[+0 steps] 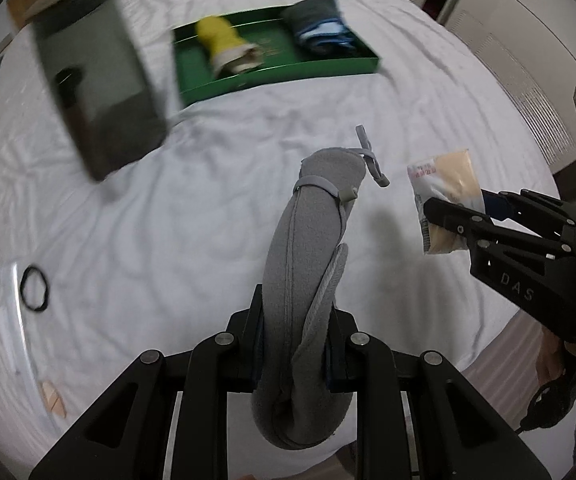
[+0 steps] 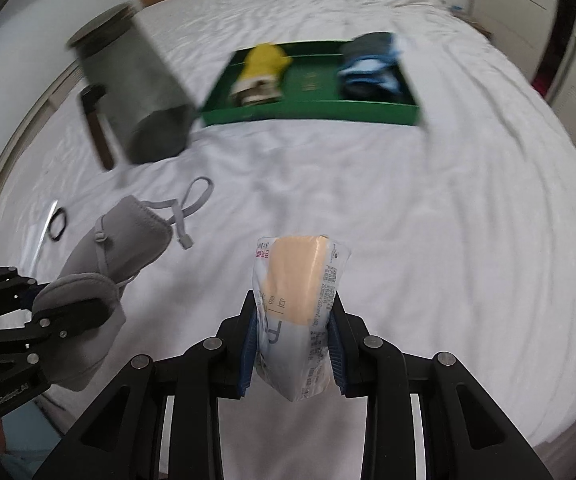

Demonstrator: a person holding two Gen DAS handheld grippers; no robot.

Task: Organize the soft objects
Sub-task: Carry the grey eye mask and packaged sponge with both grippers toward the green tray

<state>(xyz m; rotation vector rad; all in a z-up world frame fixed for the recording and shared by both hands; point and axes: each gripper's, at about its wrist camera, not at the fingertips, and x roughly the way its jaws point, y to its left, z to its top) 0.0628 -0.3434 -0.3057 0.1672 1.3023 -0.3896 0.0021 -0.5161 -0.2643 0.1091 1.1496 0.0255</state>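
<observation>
My left gripper (image 1: 294, 344) is shut on a grey soft eye mask (image 1: 312, 240) with straps, held above the white bed; it also shows in the right wrist view (image 2: 127, 236). My right gripper (image 2: 292, 344) is shut on a clear packet holding a beige cloth (image 2: 298, 292), also seen in the left wrist view (image 1: 444, 200). A green tray (image 1: 328, 68) lies farther up the bed with a yellow glove (image 1: 223, 44) and a blue-grey folded cloth (image 1: 320, 28) in it; the tray's front wall shows in the right wrist view (image 2: 312, 114).
A grey box-like container (image 1: 95, 92) stands left of the tray, also in the right wrist view (image 2: 139, 92). A black hair tie (image 1: 35, 289) lies on the sheet at left. The white bed sheet (image 1: 207, 184) is wrinkled. Wardrobe doors (image 1: 528, 40) stand at right.
</observation>
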